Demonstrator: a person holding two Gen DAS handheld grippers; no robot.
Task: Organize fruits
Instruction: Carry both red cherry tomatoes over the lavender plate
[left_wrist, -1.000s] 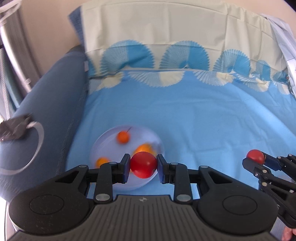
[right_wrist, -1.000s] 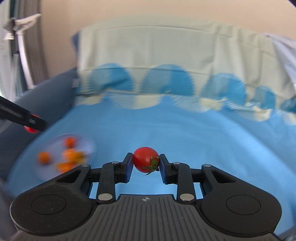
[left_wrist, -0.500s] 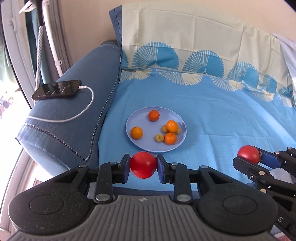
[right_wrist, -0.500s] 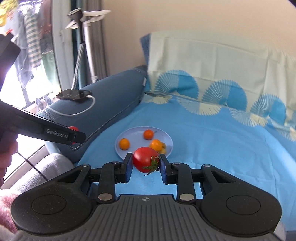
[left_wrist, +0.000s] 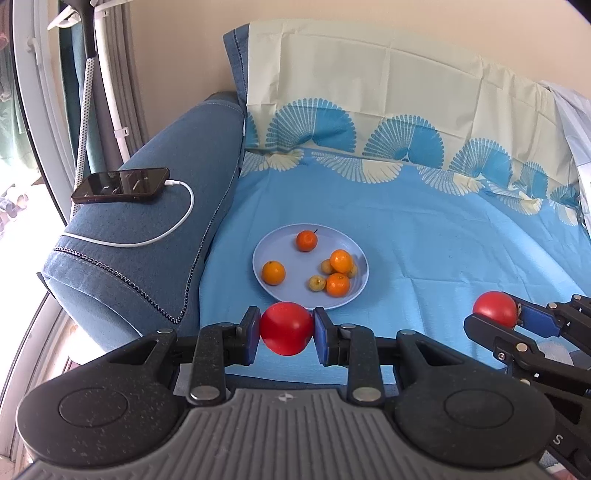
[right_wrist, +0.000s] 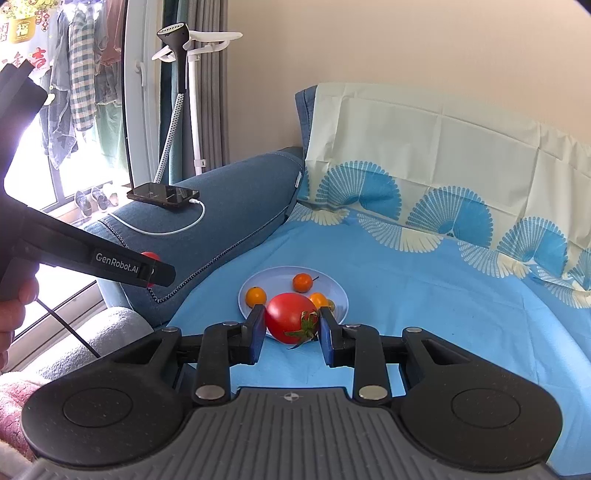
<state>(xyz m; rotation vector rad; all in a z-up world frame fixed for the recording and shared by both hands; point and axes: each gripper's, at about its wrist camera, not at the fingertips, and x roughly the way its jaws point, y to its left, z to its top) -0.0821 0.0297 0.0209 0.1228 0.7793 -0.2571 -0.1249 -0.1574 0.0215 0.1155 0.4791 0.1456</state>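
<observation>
A pale blue plate (left_wrist: 269, 291) lies on the blue sheet with several small orange fruits (left_wrist: 273, 272) and small yellow ones (left_wrist: 317, 283) in it; it also shows in the right wrist view (right_wrist: 340, 293). My left gripper (left_wrist: 286, 334) is shut on a red tomato (left_wrist: 286, 328), held in the air just in front of the plate. My right gripper (right_wrist: 291, 326) is shut on a red tomato with a green stem (right_wrist: 290, 321), also held short of the plate. The right gripper with its tomato (left_wrist: 495, 308) shows at the right of the left wrist view.
A blue sofa armrest (left_wrist: 155, 236) stands left of the plate with a phone (left_wrist: 122, 185) and white cable (left_wrist: 173, 229) on it. A patterned pillowcase (left_wrist: 369, 96) covers the backrest. A garment steamer stand (right_wrist: 184, 92) and window are far left.
Both grippers have pulled back and up from the plate, each still holding its tomato. The plate now sits farther off, and the armrest and phone have come into view.
</observation>
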